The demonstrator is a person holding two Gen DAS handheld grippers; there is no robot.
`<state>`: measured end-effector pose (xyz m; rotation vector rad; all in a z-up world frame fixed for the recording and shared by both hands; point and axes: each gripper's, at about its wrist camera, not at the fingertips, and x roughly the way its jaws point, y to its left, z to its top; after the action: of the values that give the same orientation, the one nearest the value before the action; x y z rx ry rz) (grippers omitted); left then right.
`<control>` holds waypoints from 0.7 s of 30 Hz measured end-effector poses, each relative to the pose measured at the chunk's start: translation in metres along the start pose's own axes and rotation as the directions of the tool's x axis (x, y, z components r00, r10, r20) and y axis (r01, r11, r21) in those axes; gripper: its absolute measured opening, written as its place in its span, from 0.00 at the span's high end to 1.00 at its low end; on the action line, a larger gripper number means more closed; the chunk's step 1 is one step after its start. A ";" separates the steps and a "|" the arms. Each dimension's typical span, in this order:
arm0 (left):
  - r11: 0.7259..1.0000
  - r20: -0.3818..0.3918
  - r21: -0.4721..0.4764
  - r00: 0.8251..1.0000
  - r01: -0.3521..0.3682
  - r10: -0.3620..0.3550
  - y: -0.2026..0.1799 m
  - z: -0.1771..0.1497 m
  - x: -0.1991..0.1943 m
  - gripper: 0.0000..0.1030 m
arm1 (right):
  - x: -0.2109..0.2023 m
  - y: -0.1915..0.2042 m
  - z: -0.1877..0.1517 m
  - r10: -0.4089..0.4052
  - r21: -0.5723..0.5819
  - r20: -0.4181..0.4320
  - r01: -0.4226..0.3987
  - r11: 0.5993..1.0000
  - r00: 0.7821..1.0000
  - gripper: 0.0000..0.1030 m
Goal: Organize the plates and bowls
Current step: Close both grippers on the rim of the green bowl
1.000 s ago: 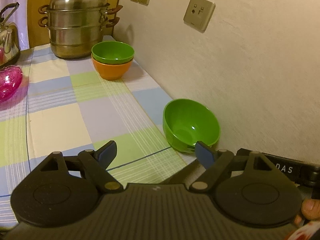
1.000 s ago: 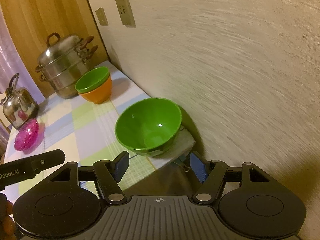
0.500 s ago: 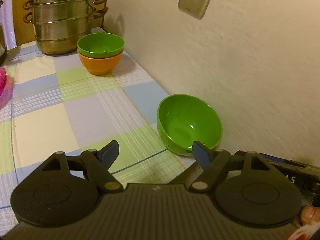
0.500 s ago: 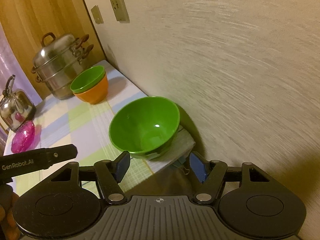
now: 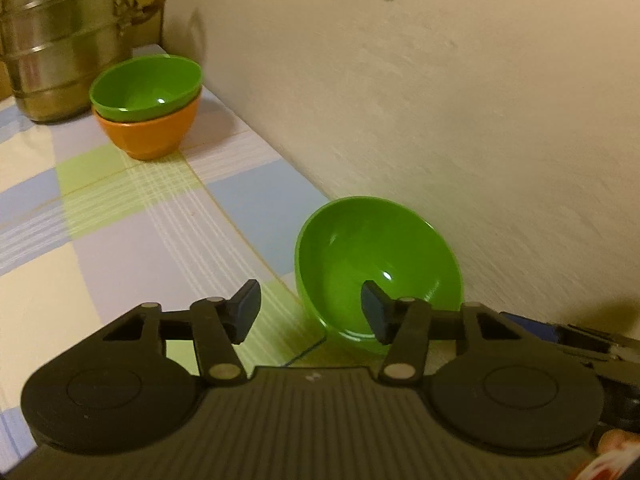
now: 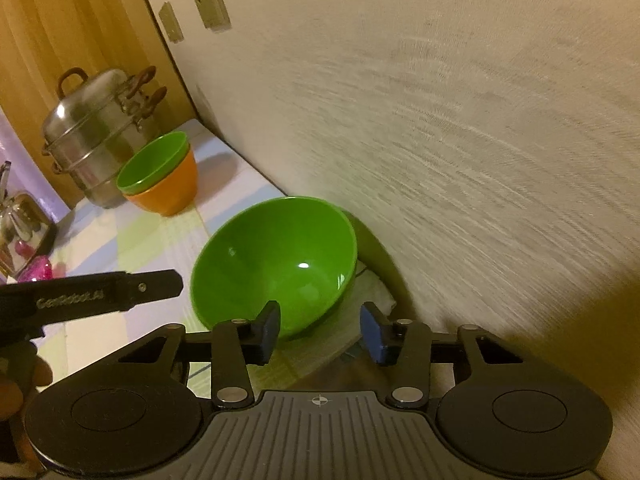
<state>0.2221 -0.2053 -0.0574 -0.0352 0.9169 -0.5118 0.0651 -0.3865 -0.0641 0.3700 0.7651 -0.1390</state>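
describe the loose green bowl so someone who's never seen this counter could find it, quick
Follow the cream wall along the checked tablecloth away from the steel steamer pot. The lone green bowl sits against the wall at the cloth's near corner. Unlike the other green bowl, it stands alone, not nested in an orange bowl.

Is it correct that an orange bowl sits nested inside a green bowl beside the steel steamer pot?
Not quite: the order is reversed. The green bowl sits nested inside the orange bowl, beside the steel steamer pot. The left wrist view shows it clearly.
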 end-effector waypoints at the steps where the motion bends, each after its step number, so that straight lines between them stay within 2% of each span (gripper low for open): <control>1: 1.000 -0.006 -0.003 1.000 0.008 -0.008 0.002 0.002 0.006 0.54 | 0.004 -0.001 0.001 -0.003 0.001 -0.003 0.003 1.000 1.000 0.57; 4: 0.999 -0.025 -0.011 0.999 0.030 -0.030 0.005 0.007 0.023 0.60 | 0.014 -0.006 0.005 -0.004 0.013 -0.003 0.004 1.000 1.000 0.59; 13: 0.999 -0.064 0.006 0.997 0.038 -0.037 0.012 0.019 0.058 0.72 | 0.042 -0.012 0.015 -0.048 0.004 -0.009 0.048 0.999 0.999 0.66; 21: 0.998 -0.088 -0.003 0.995 0.055 -0.055 0.013 0.022 0.076 0.84 | 0.058 -0.014 0.016 -0.064 0.006 -0.030 0.065 0.998 0.997 0.79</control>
<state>0.2817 -0.2314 -0.1037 -0.0389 1.0041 -0.5674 0.1141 -0.4049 -0.0979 0.3543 0.8061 -0.1971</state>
